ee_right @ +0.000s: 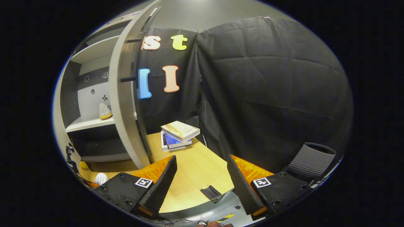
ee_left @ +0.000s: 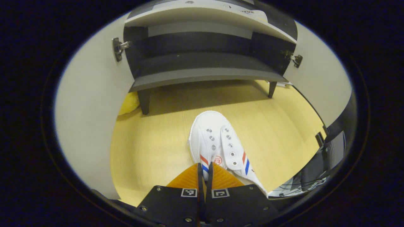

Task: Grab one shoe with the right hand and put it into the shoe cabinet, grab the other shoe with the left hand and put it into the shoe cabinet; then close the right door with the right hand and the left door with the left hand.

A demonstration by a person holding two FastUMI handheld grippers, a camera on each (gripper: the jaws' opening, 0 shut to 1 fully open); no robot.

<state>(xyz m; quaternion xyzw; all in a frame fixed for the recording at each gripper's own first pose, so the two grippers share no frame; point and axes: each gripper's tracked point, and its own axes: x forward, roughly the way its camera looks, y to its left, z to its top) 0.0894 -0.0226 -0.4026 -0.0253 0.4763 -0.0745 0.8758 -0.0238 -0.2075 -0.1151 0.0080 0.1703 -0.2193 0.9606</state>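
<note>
In the left gripper view the left gripper [ee_left: 205, 175] sat lowest in the picture, its two fingers drawn together on the heel edge of a white shoe [ee_left: 217, 143] with red and blue side stripes, so the tongs were clamped on that shoe. The shoe lay on the yellow wooden floor [ee_left: 151, 151], toe pointing away toward the shoe cabinet [ee_left: 202, 67]. Nothing lay on the floor between the toe and the cabinet's low dark shelf. The open left door [ee_left: 91, 119] stood close along one side and the open right door [ee_left: 318, 82] along the other, each hung on a metal hinge [ee_left: 118, 49]. Something yellow [ee_left: 129, 102] lay by the cabinet's front leg, too blurred to name. In the right gripper view the right gripper [ee_right: 202, 176] hung with its fingers wide apart and nothing between them. Beyond them lay bare floor, then a stack of books [ee_right: 178, 134] against the black cloth wall [ee_right: 268, 94], with a grey chair back [ee_right: 311, 160] off to the side. A door edge [ee_right: 124, 94] rose just beside the gripper, and past it, farther off, the other shoe [ee_right: 105, 110] stood on a white shelf [ee_right: 91, 123] inside the cabinet.
</note>
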